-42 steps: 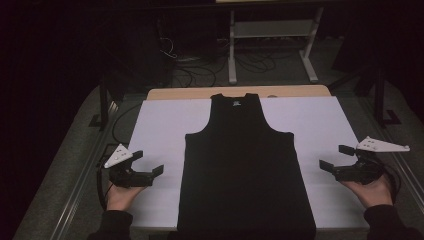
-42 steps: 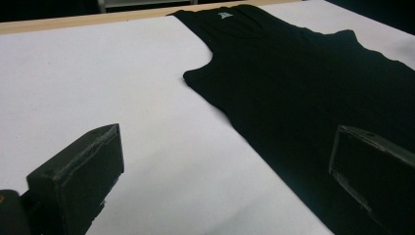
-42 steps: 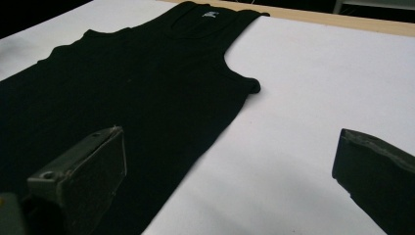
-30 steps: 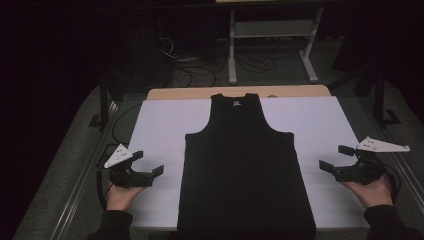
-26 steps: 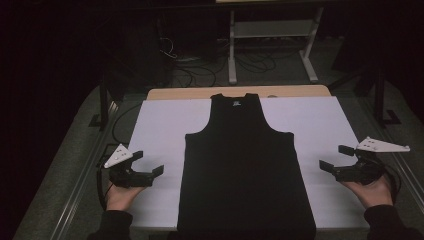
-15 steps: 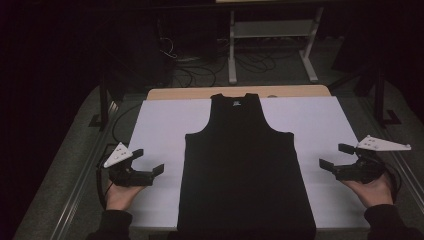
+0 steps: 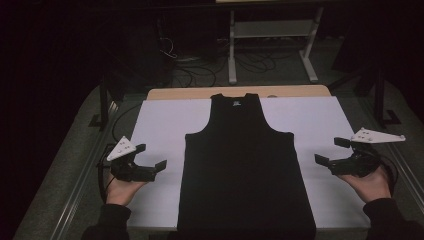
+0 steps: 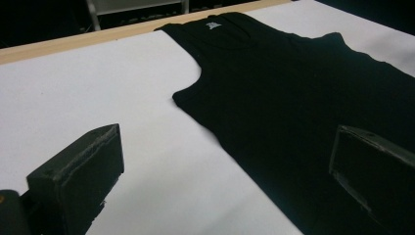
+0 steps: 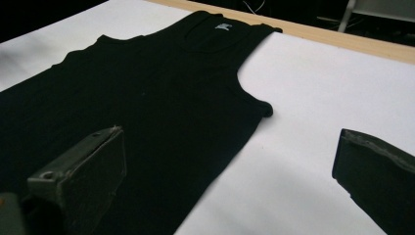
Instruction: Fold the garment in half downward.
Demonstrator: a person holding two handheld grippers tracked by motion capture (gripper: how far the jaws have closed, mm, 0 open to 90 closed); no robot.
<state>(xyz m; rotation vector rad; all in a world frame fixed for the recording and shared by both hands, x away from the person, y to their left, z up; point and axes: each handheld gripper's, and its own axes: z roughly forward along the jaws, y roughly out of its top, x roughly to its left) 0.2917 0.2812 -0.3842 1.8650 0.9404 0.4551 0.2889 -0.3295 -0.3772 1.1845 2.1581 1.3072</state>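
Your left gripper (image 7: 148,161) and right gripper (image 7: 332,151) both hover with jaws spread wide and empty, either side of the black sleeveless cotton top (image 7: 245,165) lying flat on the white-covered desk (image 7: 160,122). Nothing is grasped yet; probably a fold comes next, so close in on the side edges.
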